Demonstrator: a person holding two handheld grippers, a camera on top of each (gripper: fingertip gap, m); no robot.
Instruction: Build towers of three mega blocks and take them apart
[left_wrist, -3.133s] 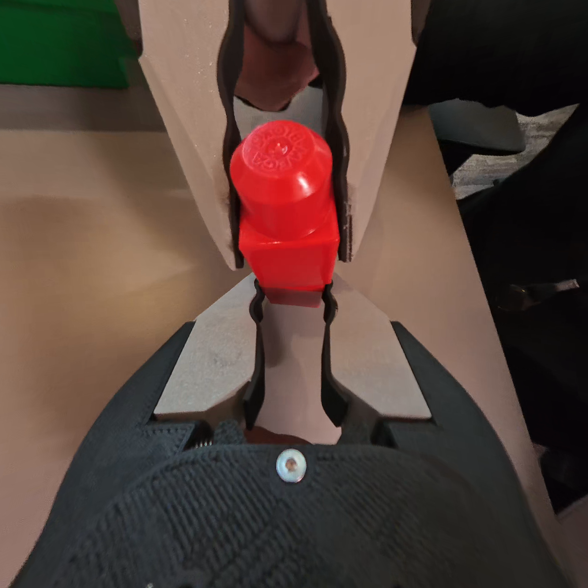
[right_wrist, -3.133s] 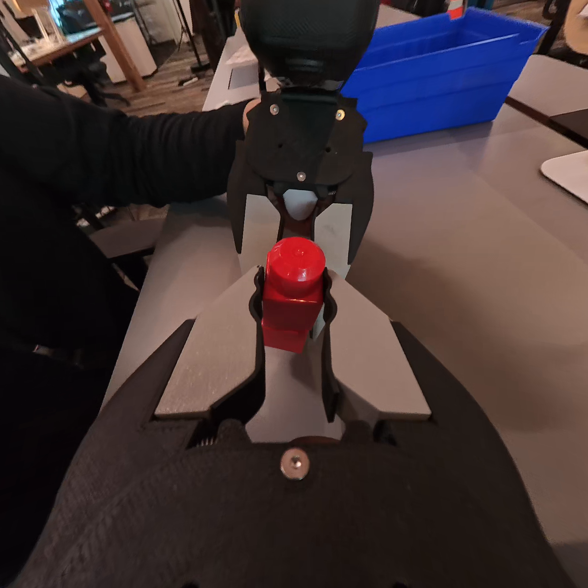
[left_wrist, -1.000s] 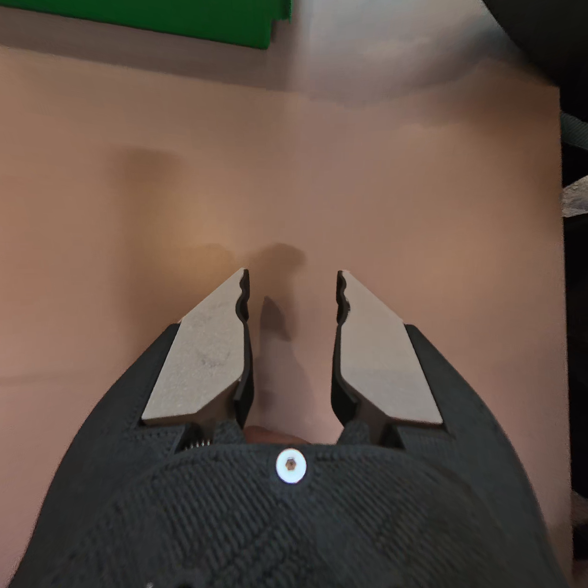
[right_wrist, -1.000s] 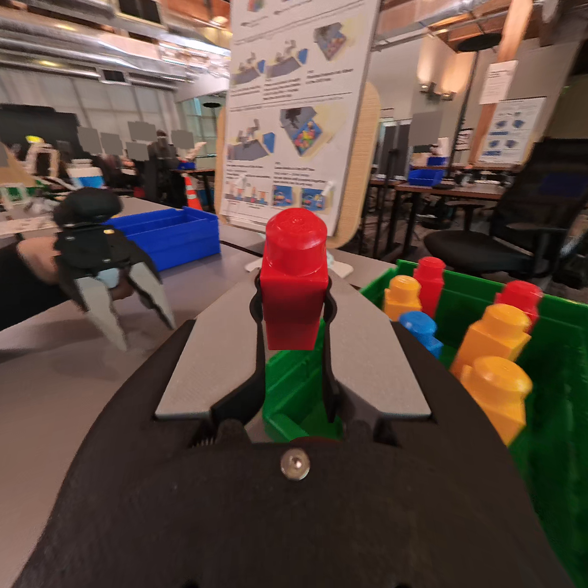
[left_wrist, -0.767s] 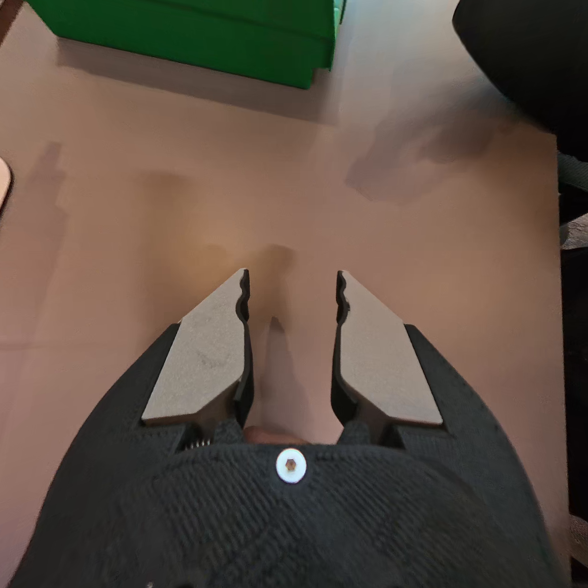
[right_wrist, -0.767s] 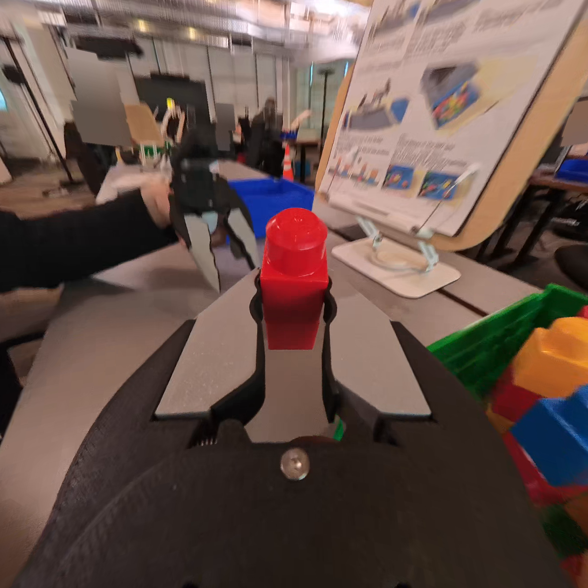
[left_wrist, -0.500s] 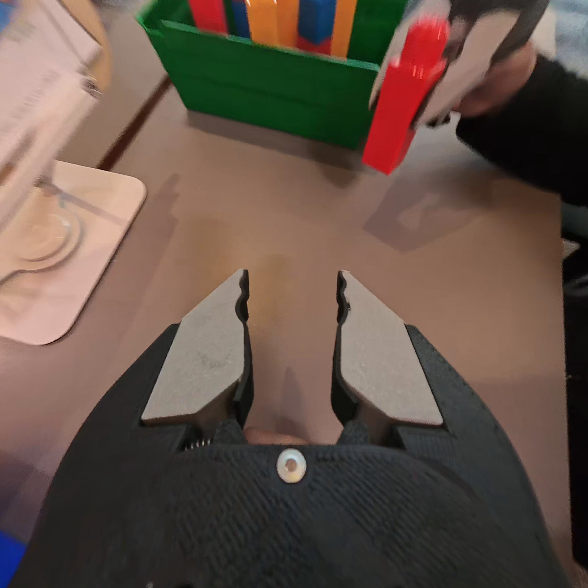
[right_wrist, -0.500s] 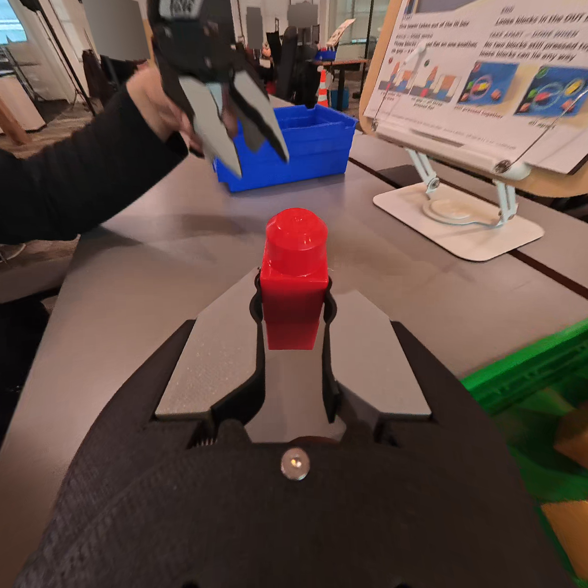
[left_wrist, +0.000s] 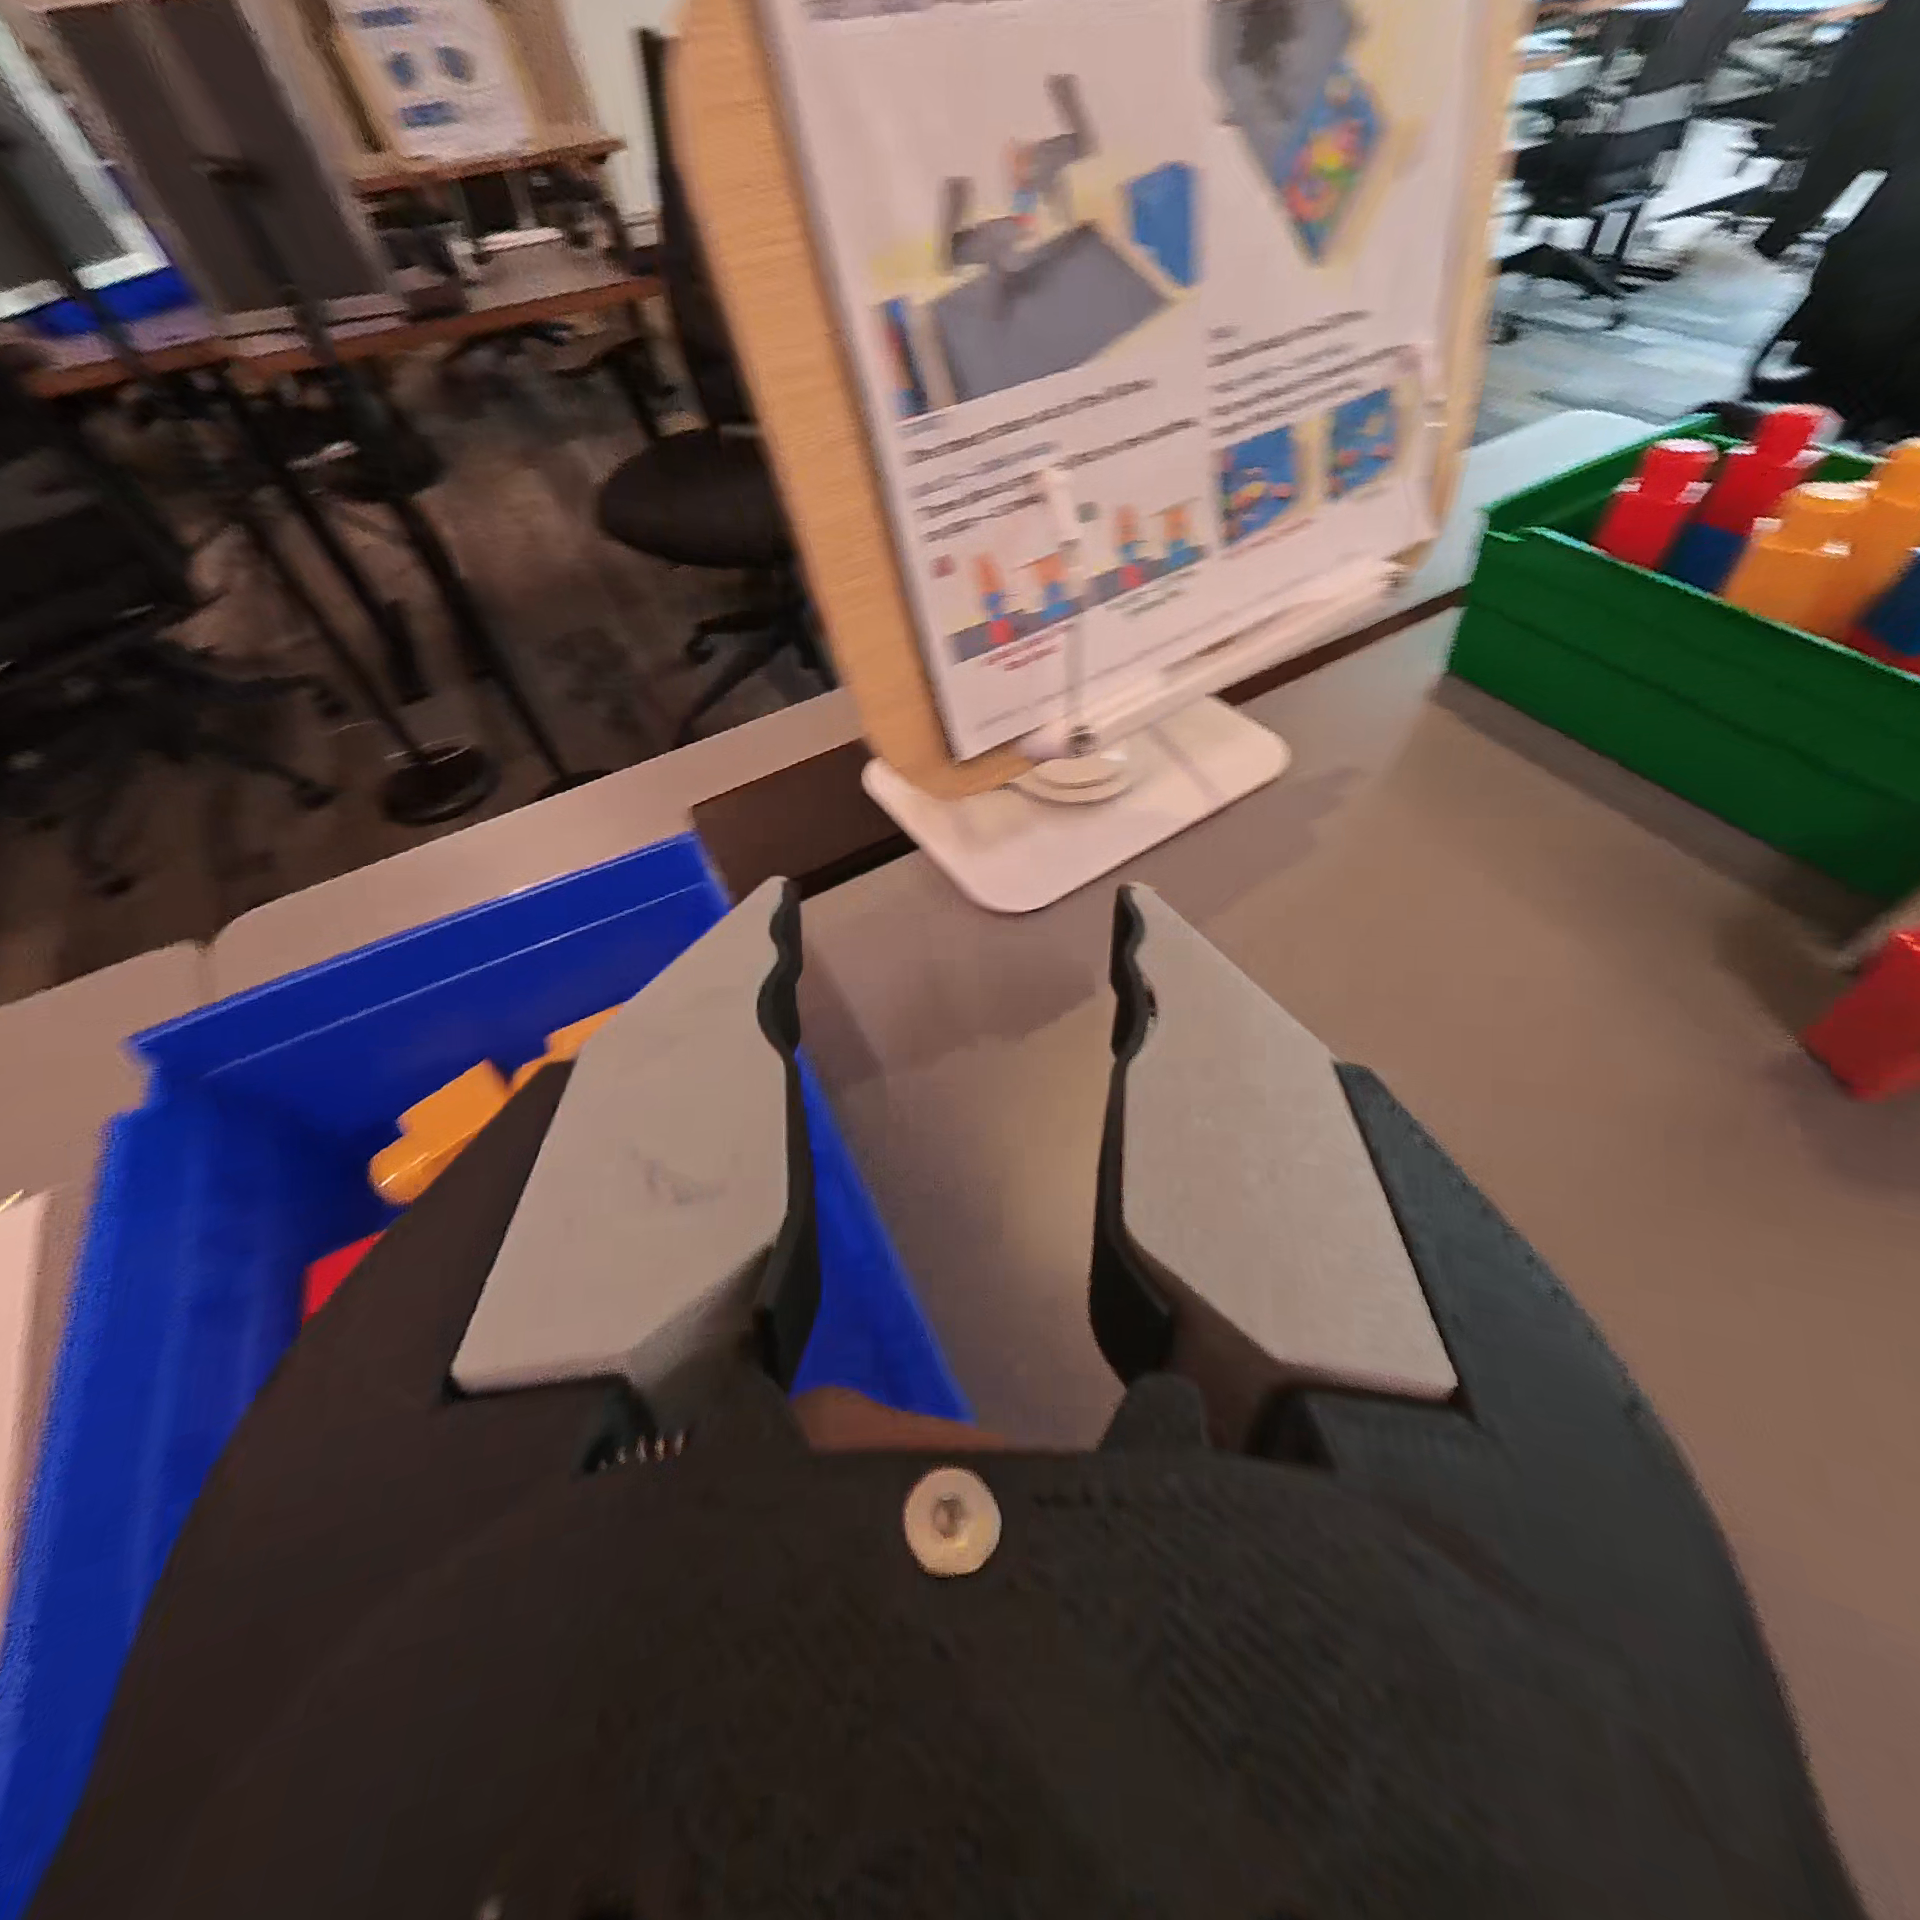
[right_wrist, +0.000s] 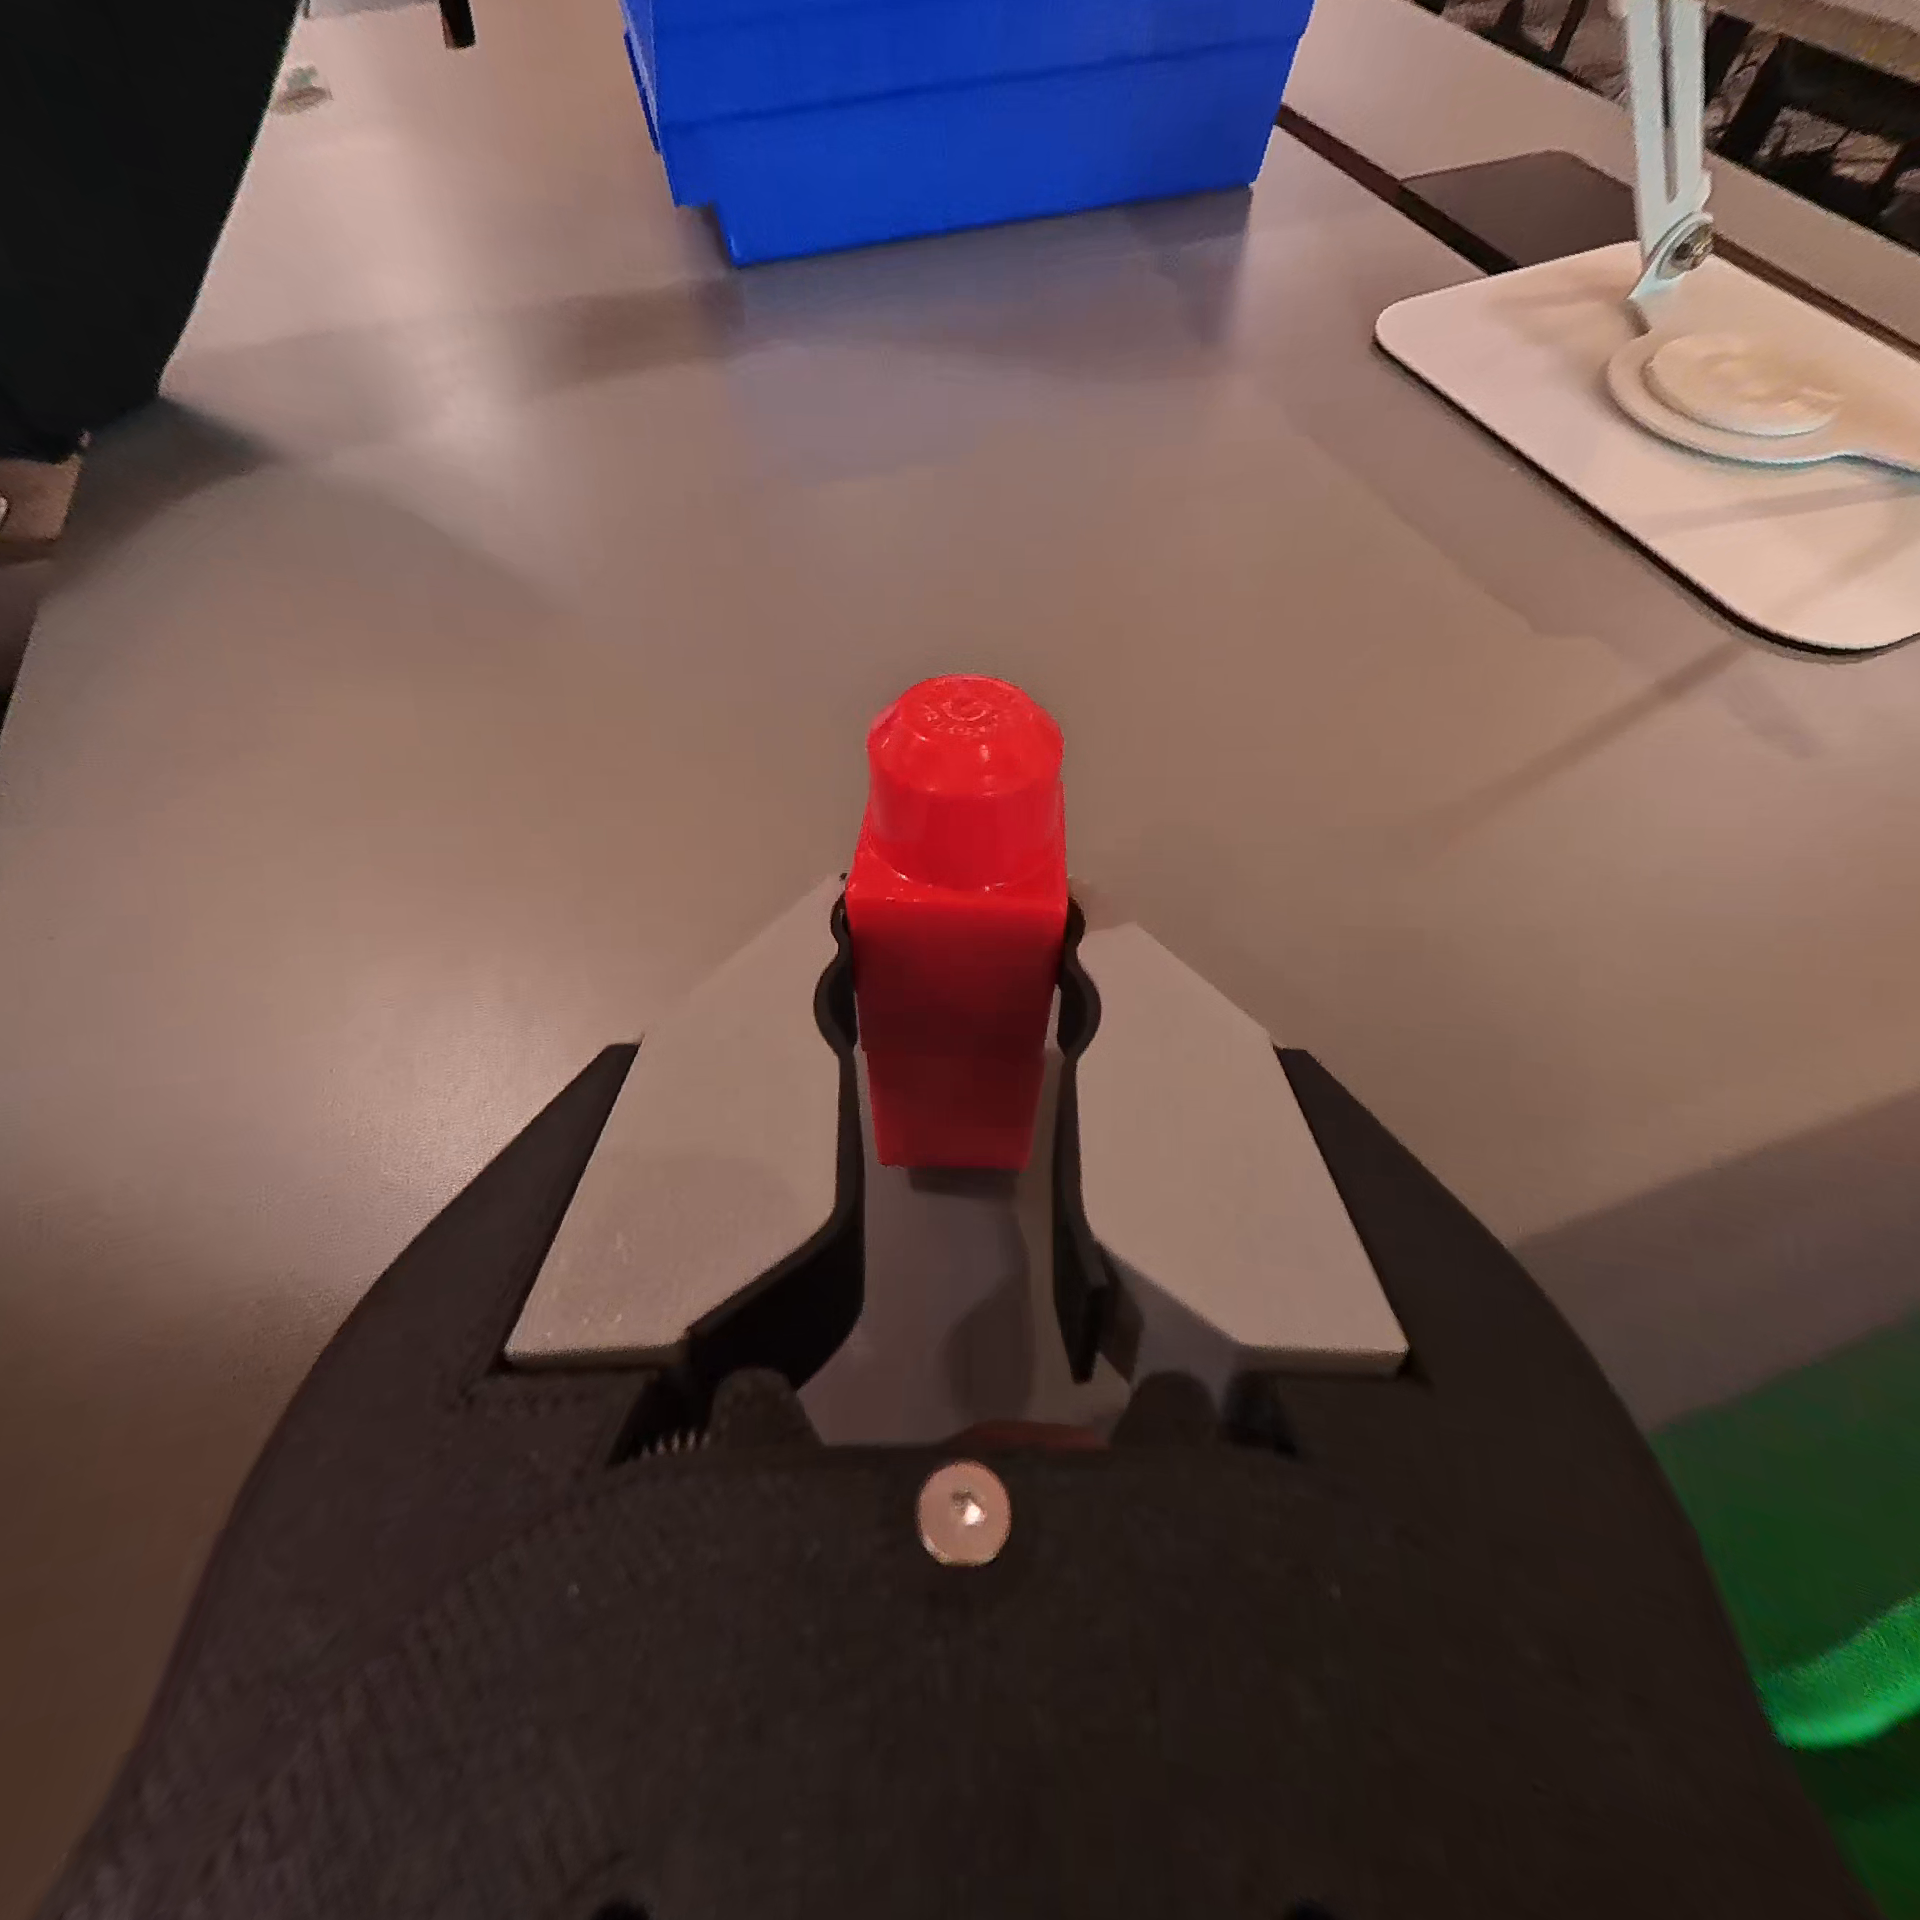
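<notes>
Right gripper (right_wrist: 956, 997), angled down over the table (right_wrist: 520, 727), clamps a red block (right_wrist: 956, 935).

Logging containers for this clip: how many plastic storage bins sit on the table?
2. A blue plastic bin lies under the left gripper, holding orange and red blocks. A green plastic bin stands at the table's far right, filled with upright blocks. More may lie outside both views.
</notes>
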